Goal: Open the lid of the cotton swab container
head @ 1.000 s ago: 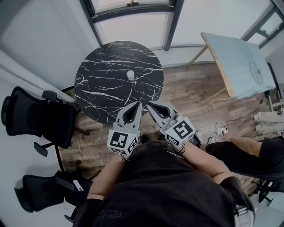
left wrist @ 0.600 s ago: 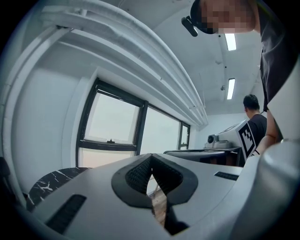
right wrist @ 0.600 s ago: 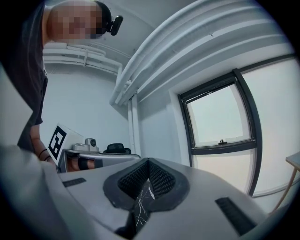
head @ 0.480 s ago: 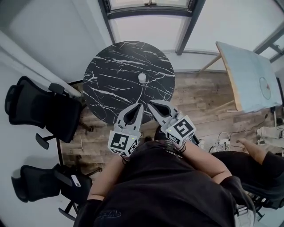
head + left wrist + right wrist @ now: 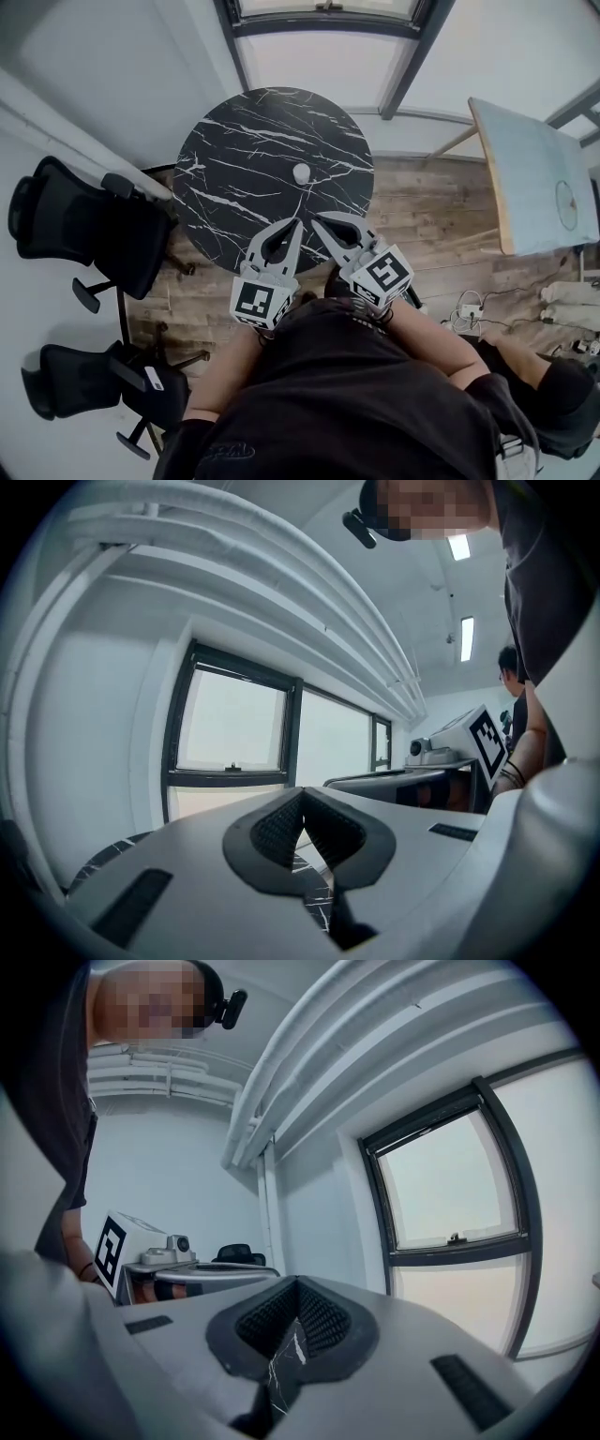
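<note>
From the head view, you stand at the 6 o'clock edge of a round black marble table [image 5: 234, 159] veined with white. The cotton swab container [image 5: 301, 172], a small white cylinder, stands upright and alone on the stone. It sits a little toward 3 o'clock from the table's centre. It is too small here to make out its lid.

You hold both tools close to your chest, noses pointing to 12 o'clock, toward the container but well apart from it. The left gripper [image 5: 294, 223] and the right gripper [image 5: 316, 221] lean inward in a narrow V. Their tips lie just beside each other and overlap the table's near edge in the picture. Each carries its cube of black-and-white square markers at the rear, by your wrists.

In the left gripper view, the ribbed black pads [image 5: 276, 830] are pressed together at the tips with nothing between them. In the right gripper view, the pads [image 5: 322, 1316] also meet, empty, and a sliver of veined marble shows in the gap below them.

A dark-framed window [image 5: 328, 14] lies at 12 o'clock beyond the table. Two black office chairs [image 5: 84, 234] stand at 9 and 7 o'clock. A pale blue board [image 5: 530, 173] on wooden legs is at 3 o'clock, over wooden floor [image 5: 422, 202]. Another person [image 5: 553, 412] in dark clothes is at 4 o'clock.
</note>
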Action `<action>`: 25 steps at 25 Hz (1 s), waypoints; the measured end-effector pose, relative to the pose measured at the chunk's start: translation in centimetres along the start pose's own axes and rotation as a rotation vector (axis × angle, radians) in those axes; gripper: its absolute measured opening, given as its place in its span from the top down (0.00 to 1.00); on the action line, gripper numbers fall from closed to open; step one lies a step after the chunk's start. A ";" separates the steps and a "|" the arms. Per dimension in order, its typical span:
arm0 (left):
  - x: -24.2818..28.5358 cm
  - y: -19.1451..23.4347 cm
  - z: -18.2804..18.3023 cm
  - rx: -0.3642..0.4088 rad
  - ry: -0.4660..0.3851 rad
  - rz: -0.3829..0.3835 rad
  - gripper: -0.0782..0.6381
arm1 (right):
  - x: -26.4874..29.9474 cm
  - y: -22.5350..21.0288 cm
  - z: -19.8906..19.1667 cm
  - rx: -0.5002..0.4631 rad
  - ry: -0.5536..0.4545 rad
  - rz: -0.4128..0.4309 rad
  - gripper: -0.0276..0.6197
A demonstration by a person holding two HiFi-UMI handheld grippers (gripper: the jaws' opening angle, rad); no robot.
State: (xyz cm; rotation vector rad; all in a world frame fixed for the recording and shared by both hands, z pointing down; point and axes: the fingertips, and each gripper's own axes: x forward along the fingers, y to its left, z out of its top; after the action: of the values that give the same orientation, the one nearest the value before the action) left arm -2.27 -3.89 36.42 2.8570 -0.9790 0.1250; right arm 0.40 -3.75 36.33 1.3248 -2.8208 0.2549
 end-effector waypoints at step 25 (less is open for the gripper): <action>14.5 6.8 -9.9 0.023 0.090 -0.035 0.51 | 3.5 -14.5 -3.0 0.059 0.129 0.071 0.93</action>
State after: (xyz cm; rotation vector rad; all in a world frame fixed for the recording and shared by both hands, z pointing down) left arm 4.56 -16.62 48.53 2.8600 -0.9165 0.2606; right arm 9.11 -15.07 41.60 1.1735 -2.7758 0.4128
